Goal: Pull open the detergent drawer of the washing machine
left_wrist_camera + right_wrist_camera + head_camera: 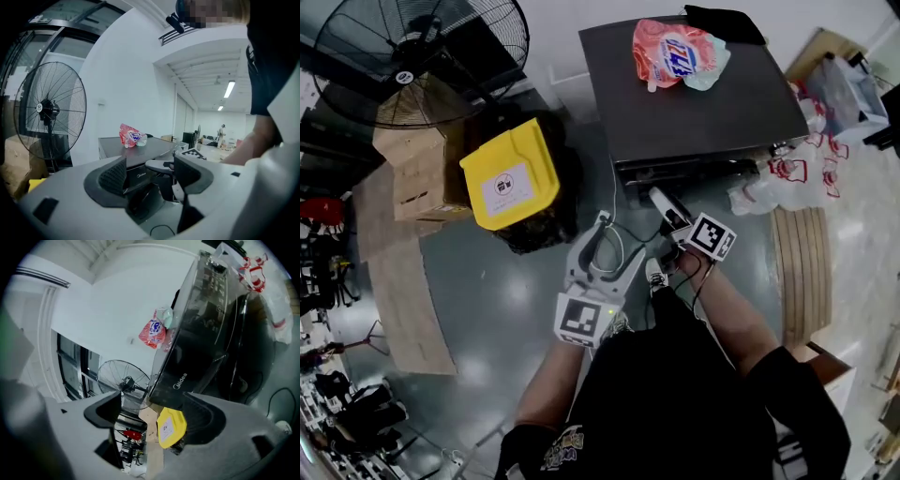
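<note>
Here the washing machine (694, 94) stands with a red detergent pouch (677, 52) lying on its dark top. The detergent drawer (180, 380), at the front corner that bears the brand name, looks shut and flush. The right gripper (667, 208) is just before the machine's front edge, its fingers spread wide and empty. The left gripper (619, 242) hangs beside it, a little further back, fingers also spread and empty. A yellow bin (508, 173) stands to the left.

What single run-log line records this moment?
left gripper: open, empty | right gripper: open, empty, facing washing machine | detergent drawer: shut
</note>
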Demonstrator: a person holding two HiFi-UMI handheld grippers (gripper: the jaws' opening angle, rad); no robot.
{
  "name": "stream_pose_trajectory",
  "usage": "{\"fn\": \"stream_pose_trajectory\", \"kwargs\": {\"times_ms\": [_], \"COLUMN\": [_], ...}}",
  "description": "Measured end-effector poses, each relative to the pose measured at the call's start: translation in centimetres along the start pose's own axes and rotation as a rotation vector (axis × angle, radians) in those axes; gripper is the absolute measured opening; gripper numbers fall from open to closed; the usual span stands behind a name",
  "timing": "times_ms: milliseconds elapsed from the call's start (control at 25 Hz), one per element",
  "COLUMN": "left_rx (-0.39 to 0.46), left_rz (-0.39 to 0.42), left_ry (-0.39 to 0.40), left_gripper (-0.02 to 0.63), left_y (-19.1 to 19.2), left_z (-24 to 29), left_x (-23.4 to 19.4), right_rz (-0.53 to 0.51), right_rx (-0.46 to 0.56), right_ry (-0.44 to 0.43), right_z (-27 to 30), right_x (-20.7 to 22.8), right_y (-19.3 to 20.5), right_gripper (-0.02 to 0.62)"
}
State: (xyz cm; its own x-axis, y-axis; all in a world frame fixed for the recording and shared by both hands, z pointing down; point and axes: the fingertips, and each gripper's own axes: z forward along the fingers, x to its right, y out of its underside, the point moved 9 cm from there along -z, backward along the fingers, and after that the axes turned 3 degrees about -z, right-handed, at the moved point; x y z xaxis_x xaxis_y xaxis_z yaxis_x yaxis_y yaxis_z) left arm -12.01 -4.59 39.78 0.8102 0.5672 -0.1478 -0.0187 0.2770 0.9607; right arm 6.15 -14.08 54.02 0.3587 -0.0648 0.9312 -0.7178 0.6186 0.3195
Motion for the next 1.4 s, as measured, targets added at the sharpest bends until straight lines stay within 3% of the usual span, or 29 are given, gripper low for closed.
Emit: {"fn": "stream_pose_trajectory", "kwargs": {"times_ms": [160,280,400,720,1040,1400], "left_rx": [-0.01,-0.01,-0.042,-0.072,-0.084,-0.083], "left_rz": [0.0,-0.001,-0.025,-0.059,-0.077,-0.084], "left_ry": [-0.015,-0.027,-0.03,-0.062,-0.059,-0.042], "left_gripper": [0.29,0.29,0.29,0.288,0.288,0.288], "left_y": [0.1,0.4,0.1,0.7,1.3,1.3], "left_z": [1.7,2.8,3.8,5.4,6.0,6.2], "left_x": [-0.2,-0.4,-0.5,-1.5,-2.1,-1.9], "right_rz": [0.038,0.103,0.116,0.197,0.158,0.143], "right_rx": [0.014,0.012,0.023,0.02,0.027,0.045], "right_ry": [-0.027,0.01,-0.032,0.052,0.002,0.002], "right_z": [1.6,2.3,3.7,5.4,6.4,6.5], "right_x": [2.5,4.1,5.4,7.4,7.9,8.1], "right_y": [-1.5,-2.0,-2.7,-3.2,-3.5,-3.7], "right_gripper": [0.431,0.443,0.459,0.474,0.466,0.462]}}
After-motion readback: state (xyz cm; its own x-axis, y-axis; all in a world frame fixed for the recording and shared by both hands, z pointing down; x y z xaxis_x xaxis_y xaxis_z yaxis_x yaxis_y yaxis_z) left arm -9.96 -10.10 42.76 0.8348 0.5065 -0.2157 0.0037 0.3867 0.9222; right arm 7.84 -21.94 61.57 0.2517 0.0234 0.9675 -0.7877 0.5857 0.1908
